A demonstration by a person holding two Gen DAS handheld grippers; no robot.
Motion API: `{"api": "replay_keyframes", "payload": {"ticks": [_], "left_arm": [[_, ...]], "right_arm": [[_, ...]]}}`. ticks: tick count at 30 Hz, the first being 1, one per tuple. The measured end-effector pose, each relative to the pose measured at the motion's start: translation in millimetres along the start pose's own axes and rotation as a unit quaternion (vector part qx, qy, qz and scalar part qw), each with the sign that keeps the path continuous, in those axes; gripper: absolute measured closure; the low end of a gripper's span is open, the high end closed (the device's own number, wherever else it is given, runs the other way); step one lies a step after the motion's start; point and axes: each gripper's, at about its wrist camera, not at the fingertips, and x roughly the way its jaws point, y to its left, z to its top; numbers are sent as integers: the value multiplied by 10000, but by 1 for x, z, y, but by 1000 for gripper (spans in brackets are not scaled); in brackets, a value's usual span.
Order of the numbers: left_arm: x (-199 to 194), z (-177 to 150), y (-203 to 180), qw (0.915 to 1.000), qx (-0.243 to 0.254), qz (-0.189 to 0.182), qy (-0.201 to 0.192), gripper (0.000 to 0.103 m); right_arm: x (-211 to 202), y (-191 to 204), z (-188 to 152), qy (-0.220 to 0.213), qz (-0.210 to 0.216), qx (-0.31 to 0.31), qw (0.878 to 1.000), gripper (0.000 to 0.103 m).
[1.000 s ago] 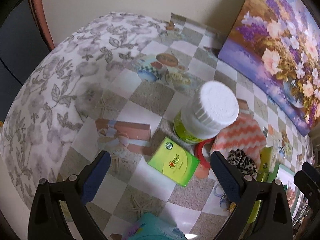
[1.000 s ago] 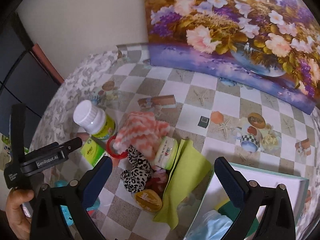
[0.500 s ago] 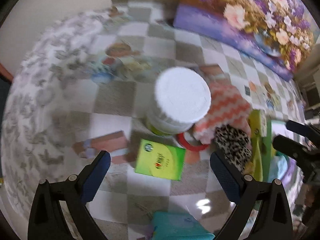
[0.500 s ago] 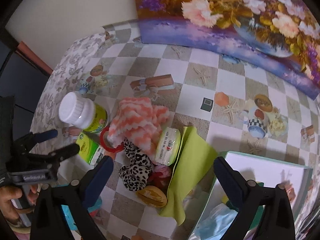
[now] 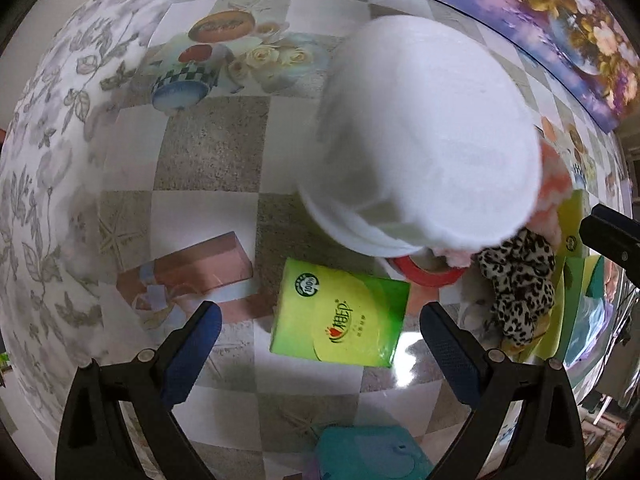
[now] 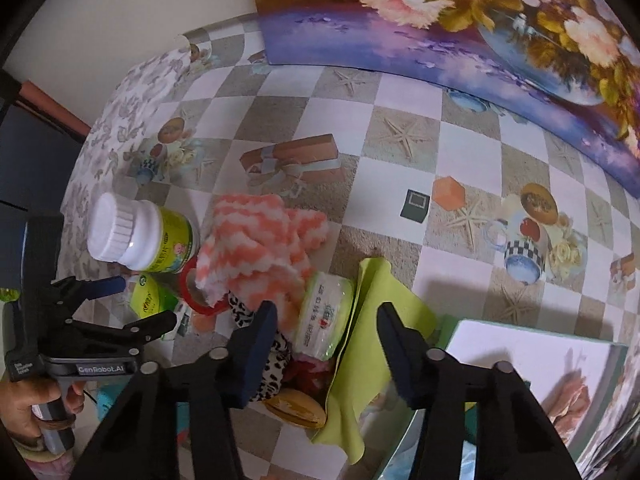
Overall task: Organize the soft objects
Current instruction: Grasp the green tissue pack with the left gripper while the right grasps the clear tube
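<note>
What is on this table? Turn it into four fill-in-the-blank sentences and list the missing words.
The jar has a ____ lid.
The ring beside it is ____.
The scrunchie has a ____ print.
The right gripper is empty and ____.
Missing words: white; red; leopard; open.

Tablecloth point(image 6: 404, 96): grey-and-white checks printed with starfish, cups and gift boxes. Bottle point(image 6: 140, 236): white ribbed cap, lime-green label; tissue packet point(image 5: 340, 318): green fading to yellow; towel point(image 6: 256, 248): coral-and-white zigzag; scrunchie point(image 5: 520, 284): leopard print. Cloth point(image 6: 372, 320): plain lime; painting point(image 6: 480, 20): purple ground, peach and white flowers.
</note>
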Motion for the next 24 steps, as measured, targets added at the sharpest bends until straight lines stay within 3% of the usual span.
{"api": "replay_keyframes", "payload": {"ticks": [2, 7, 12, 24], "left_arm": [[1, 2, 3, 10000, -41, -15, -7, 16], [2, 4, 8, 9992, -124, -373, -5, 35], [1, 0, -3, 9996, -17, -242, -115, 36], [-20, -20, 0, 9989, -299, -275, -248, 37]], "right_arm": [[3, 2, 3, 18, -4, -24, 10000, 55], [18, 4, 1, 178, -73, -21, 9998, 70], [16, 3, 0, 159, -41, 82, 9998, 78], [-43, -3, -4, -224, 37, 91, 9997, 78]]}}
